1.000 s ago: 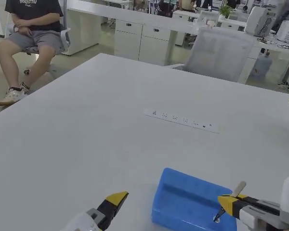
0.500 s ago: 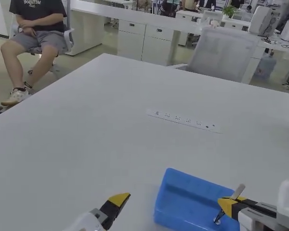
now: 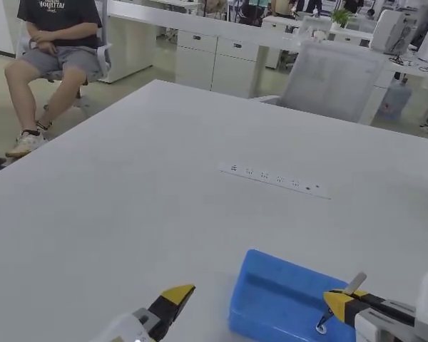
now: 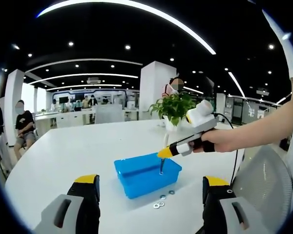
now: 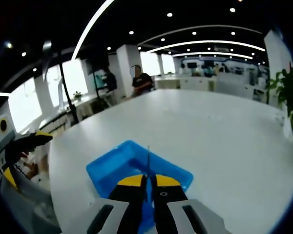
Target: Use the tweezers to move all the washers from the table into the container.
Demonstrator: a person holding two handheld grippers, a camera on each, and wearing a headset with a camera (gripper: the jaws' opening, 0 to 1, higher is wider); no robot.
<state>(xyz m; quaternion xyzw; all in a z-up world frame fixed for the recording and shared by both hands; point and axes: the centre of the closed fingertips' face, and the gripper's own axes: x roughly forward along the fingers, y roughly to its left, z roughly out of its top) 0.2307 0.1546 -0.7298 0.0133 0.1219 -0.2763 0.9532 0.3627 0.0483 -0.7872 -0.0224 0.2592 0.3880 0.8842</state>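
- Washers (image 4: 161, 198) (three small rings, as far as you could count) lay on the table (image 4: 78, 151) just ahead of your left gripper (image 4: 150, 180). They sat outside the near wall of the blue container (image 4: 141, 185).
- Your left gripper's jaws were spread wide and held nothing.
- Your right gripper (image 5: 148, 183) was pressed together on the tweezers (image 5: 148, 163). Their tip pointed down into the container straight ahead of the jaws.
- Whether that tip carried a washer could not be told, and no washer could be made out on the container floor.
- Judged from that, most of the job was left: at least those three were not yet moved.
- The left gripper view was where you could see the washers, and it gave the tweezers side-on, tip below the rim.
- The head view offered the container from above, with the right gripper at its near right corner (tweezers slanting down from it). A socket strip (image 3: 274, 178) lay well beyond both grippers.
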